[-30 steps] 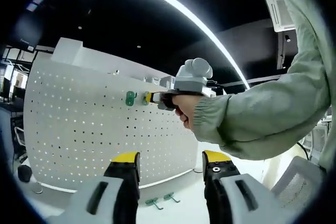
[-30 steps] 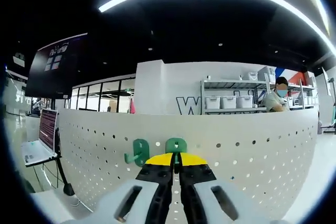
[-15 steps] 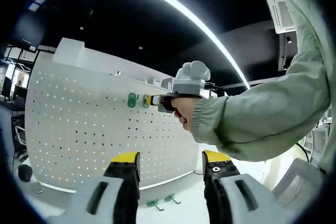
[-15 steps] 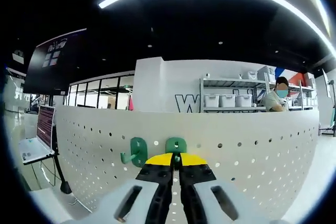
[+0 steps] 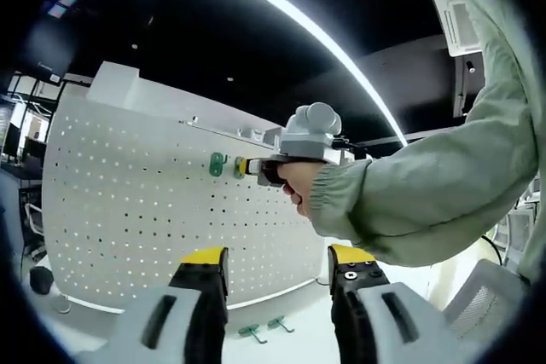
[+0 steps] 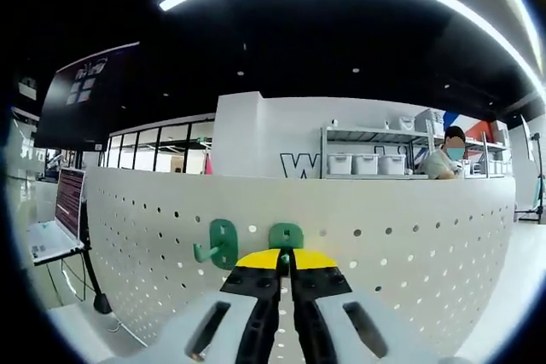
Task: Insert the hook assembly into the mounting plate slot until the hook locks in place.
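A white perforated mounting plate (image 5: 128, 210) (image 6: 409, 236) stands upright. One green hook (image 6: 217, 242) (image 5: 217, 163) hangs on it near the top edge. My right gripper (image 6: 286, 258) is shut on a second green hook (image 6: 286, 234), held against the plate just right of the first. In the left gripper view the right gripper (image 5: 246, 166), held in a person's hand, presses that hook (image 5: 238, 166) to the plate. My left gripper (image 5: 277, 257) hangs open and low, away from the plate, with nothing between its jaws.
Two more green hooks (image 5: 260, 327) lie on the white table at the plate's foot. A green sleeve (image 5: 426, 185) crosses the right of the left gripper view. A laptop (image 6: 55, 223) stands at far left, and shelves with bins (image 6: 375, 159) and a person stand behind the plate.
The right gripper has crept slightly right along the plate with its hook, so the gap to the hung hook looks a little wider. The left gripper has not moved.
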`<action>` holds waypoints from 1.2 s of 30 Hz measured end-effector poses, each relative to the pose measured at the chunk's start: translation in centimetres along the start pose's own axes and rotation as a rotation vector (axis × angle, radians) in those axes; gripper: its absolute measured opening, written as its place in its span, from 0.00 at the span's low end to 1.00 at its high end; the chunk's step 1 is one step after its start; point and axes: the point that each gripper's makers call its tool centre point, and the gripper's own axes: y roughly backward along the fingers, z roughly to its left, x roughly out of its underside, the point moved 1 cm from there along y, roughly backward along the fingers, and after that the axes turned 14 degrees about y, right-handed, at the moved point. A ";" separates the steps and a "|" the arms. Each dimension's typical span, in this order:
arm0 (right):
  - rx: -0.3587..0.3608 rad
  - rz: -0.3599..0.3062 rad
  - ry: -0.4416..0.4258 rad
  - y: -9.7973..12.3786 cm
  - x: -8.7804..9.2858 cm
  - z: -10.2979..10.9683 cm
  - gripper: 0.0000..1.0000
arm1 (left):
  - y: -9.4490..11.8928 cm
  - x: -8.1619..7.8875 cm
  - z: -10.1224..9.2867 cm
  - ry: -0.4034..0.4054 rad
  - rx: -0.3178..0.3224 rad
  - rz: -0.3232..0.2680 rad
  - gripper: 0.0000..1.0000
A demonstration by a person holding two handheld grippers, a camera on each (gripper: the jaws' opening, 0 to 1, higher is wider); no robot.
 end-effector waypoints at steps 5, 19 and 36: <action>-0.012 -0.006 -0.008 0.0 0.0 0.0 0.02 | 0.0 -0.1 0.0 0.001 0.001 -0.002 0.49; -0.031 -0.010 0.060 0.4 -0.2 0.6 0.19 | 0.1 -0.2 0.3 -0.002 -0.012 -0.006 0.49; -0.047 -0.018 0.036 2.1 -0.1 0.5 0.44 | 0.1 0.1 0.5 -0.006 -0.019 0.005 0.48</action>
